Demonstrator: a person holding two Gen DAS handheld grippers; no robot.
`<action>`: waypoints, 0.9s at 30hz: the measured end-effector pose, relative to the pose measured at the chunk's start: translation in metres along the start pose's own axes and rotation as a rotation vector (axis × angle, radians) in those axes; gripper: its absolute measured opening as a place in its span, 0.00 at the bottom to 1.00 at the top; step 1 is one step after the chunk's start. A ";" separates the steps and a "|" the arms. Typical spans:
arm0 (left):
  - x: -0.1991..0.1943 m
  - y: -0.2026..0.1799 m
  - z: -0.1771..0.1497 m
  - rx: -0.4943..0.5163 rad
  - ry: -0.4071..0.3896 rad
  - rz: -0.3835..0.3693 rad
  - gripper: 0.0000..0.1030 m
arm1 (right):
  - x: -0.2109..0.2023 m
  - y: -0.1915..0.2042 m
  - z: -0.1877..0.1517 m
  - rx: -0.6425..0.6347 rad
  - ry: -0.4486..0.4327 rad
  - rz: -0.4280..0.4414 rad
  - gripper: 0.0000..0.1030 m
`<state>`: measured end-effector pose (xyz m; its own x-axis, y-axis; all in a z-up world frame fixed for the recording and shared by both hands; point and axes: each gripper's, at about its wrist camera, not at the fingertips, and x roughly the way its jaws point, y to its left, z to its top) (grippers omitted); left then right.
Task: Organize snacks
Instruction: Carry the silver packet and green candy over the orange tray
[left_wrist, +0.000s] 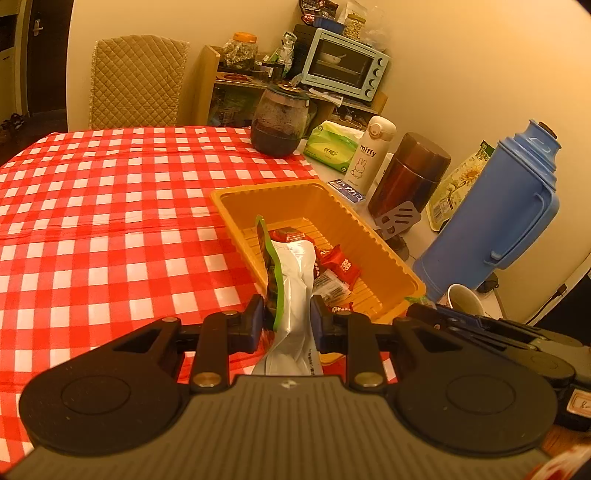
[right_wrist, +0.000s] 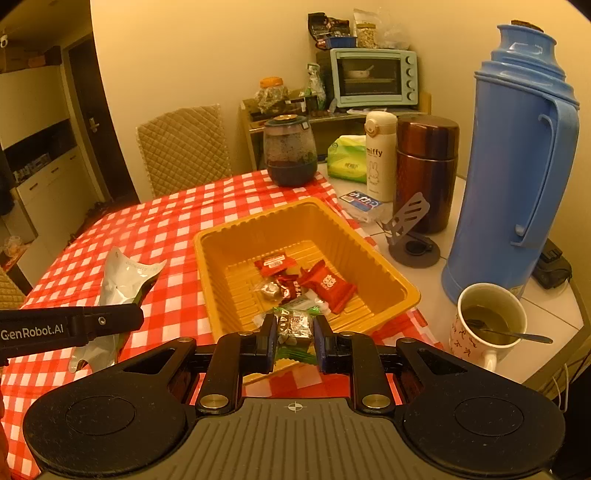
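Several snacks (right_wrist: 295, 282) already in yellow tray (right_wrist: 388, 258); left gripper (left_wrist: 286, 319) clamps silver pouch (left_wrist: 293, 295), right gripper (right_wrist: 294, 338) clamps green-edged bar (right_wrist: 293, 325) at tray's near rim, both not yet dropped in.

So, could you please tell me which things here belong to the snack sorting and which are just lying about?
Job: tray, red snacks, pouch in left tool, bar in right tool.
Lying about: flask, mug, tissues, jar.

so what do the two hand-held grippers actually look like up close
Both match: the left hand-held gripper and right hand-held gripper have black linkage arms with brass-coloured pivot pins, blue finger pads, round black side discs and a ribbed grey body. White "GenRobot.AI" lettering runs along the left one's side.
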<state>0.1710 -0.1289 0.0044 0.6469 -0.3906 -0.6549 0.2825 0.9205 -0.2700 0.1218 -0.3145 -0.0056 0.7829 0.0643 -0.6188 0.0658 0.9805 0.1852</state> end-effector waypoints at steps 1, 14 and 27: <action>0.002 -0.001 0.001 0.001 0.001 0.000 0.23 | 0.002 -0.001 0.001 0.000 0.000 -0.001 0.21; 0.044 -0.012 0.018 0.019 0.035 -0.022 0.23 | 0.026 -0.016 0.019 0.010 0.002 0.002 0.21; 0.084 -0.014 0.032 0.020 0.067 -0.025 0.23 | 0.063 -0.024 0.041 0.014 0.012 0.017 0.21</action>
<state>0.2446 -0.1752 -0.0243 0.5909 -0.4115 -0.6939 0.3129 0.9097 -0.2730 0.1952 -0.3418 -0.0183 0.7765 0.0836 -0.6245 0.0611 0.9765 0.2067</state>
